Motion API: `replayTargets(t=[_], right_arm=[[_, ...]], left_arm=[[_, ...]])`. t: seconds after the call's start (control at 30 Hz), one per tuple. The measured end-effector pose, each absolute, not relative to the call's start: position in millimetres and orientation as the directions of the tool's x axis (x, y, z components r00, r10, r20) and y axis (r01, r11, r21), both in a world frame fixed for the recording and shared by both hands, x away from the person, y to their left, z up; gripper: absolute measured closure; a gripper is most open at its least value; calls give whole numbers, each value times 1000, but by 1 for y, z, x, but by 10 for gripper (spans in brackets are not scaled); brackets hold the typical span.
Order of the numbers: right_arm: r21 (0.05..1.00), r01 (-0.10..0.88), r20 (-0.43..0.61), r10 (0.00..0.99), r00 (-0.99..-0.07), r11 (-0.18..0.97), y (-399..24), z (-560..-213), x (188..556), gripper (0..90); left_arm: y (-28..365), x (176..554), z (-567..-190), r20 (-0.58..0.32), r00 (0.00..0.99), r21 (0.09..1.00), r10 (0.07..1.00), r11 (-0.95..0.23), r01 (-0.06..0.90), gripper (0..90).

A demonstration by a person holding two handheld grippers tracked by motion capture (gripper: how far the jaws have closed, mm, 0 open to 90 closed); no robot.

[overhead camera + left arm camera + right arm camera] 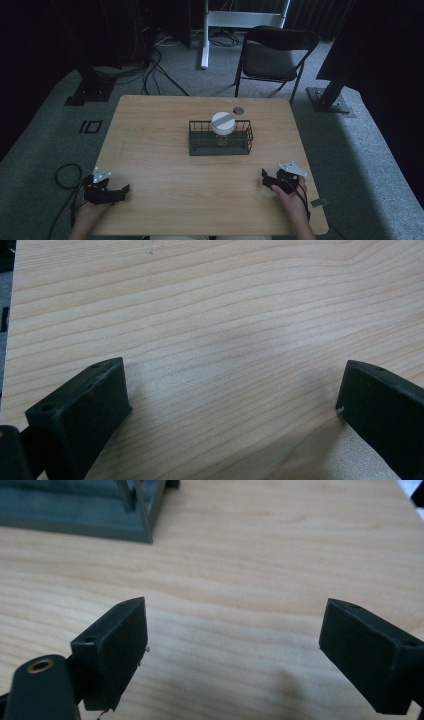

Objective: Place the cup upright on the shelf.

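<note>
Counter point(165, 150): wire basket point(220, 145) at centre, well ahead of both my hands. Jar point(222, 123) upright inside basket, grey lid up. Right fingers point(270, 179) somewhat nearer; basket corner point(100, 520) ahead-left. Left fingers point(117, 192) farther. Both spread wide, empty.

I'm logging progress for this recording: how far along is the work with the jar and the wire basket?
Nothing looks started. The jar with its white lid stands in the wire basket at mid-table, untouched. Both the left gripper and the right gripper rest open and empty at the near edge of the table, far from the basket. A small dark disc lies behind the basket. All the handling remains.
</note>
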State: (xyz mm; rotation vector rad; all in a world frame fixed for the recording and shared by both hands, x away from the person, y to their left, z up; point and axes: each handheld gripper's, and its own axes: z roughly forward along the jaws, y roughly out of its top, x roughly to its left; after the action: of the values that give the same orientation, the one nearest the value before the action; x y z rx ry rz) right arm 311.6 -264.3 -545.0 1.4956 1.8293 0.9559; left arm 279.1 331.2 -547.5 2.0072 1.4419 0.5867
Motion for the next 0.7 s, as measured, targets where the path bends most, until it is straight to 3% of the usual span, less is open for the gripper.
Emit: replayTargets(t=[0.37,0.4,0.7], right_arm=[[731,665,-20,979,-202,153,-270,-551,314,121],[725,676,19,978,-207,128,-274,-551,315,120],[724,673,13,972,-235,153,-276,-551,315,117]], left_arm=[[331,279,-547,12,315,686,949,-237,688,6],[331,279,-547,12,315,686,949,-237,688,6],[331,279,-548,12,315,686,949,-237,688,6]])
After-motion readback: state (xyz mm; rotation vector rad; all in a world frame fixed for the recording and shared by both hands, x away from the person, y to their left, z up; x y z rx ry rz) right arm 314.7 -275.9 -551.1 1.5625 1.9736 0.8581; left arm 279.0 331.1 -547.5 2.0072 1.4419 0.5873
